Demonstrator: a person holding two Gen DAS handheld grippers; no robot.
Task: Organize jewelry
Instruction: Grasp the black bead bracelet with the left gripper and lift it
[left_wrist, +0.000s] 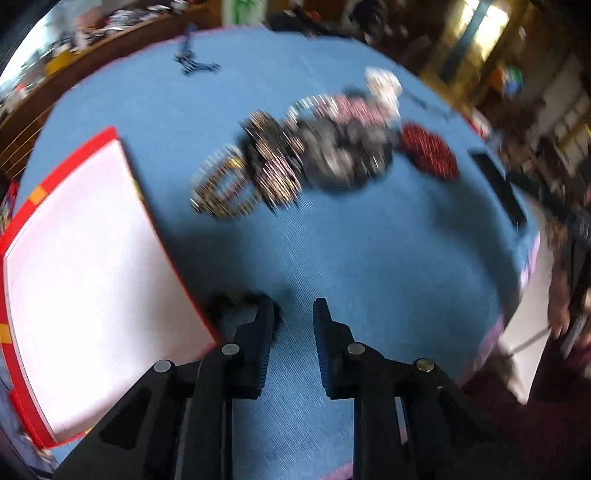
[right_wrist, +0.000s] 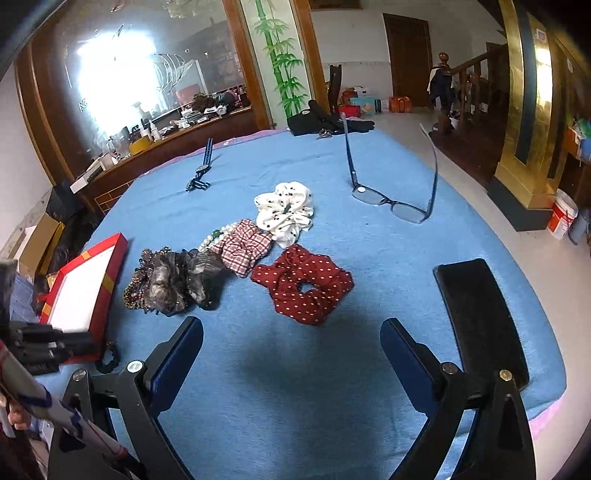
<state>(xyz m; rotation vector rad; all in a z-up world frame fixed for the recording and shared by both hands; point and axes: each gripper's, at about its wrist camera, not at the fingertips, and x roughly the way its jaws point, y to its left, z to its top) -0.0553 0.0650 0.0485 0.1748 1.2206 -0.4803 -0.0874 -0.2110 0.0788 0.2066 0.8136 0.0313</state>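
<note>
Left tool (left_wrist: 293, 314): jaws narrowed with a gap, nothing between them; a black hair tie (left_wrist: 236, 301) lies just beside its left finger.
Right tool (right_wrist: 291, 332): wide open, empty, above the blue desk (right_wrist: 406, 258).
Jewelry: beaded pieces and scrunchies (right_wrist: 236, 254) heaped mid-desk.
Red box (right_wrist: 86, 280): left edge, open.

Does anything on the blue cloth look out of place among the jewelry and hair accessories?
Yes. A pair of eyeglasses lies upside down on the blue cloth, temples pointing up, apart from the scrunchie pile. A small black hair tie also lies alone, beside the red box.
</note>
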